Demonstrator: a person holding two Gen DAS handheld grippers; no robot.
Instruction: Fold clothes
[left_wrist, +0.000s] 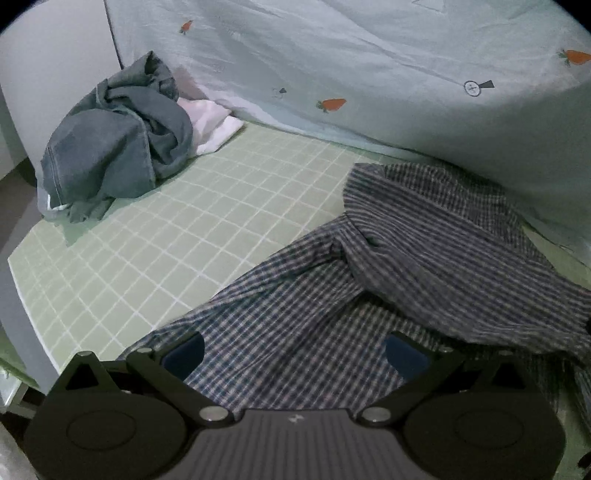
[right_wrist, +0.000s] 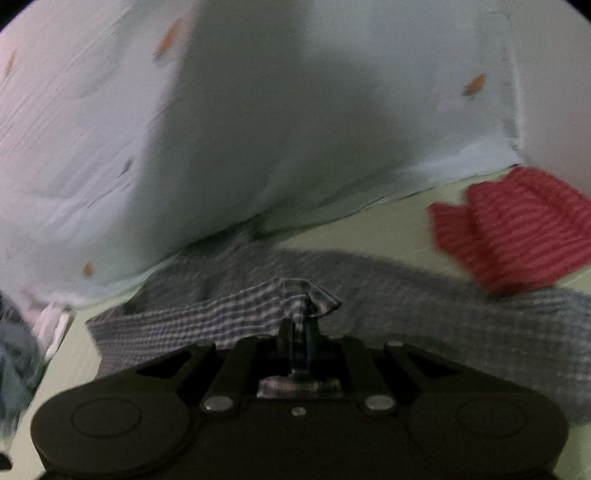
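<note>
A dark blue and white checked shirt (left_wrist: 388, 280) lies spread on the green grid bed sheet (left_wrist: 166, 240), with one part folded over on the right. My left gripper (left_wrist: 295, 352) is open just above the shirt's near edge, holding nothing. In the right wrist view my right gripper (right_wrist: 301, 328) is shut on a bunched edge of the checked shirt (right_wrist: 266, 306) and lifts it a little off the sheet. The right view is blurred.
A crumpled grey-blue garment (left_wrist: 114, 144) and a white cloth (left_wrist: 214, 125) lie at the far left. A pale quilt with carrot prints (left_wrist: 369, 74) runs along the back. A folded red striped garment (right_wrist: 517, 225) lies at the right. The bed edge (left_wrist: 22, 280) is at left.
</note>
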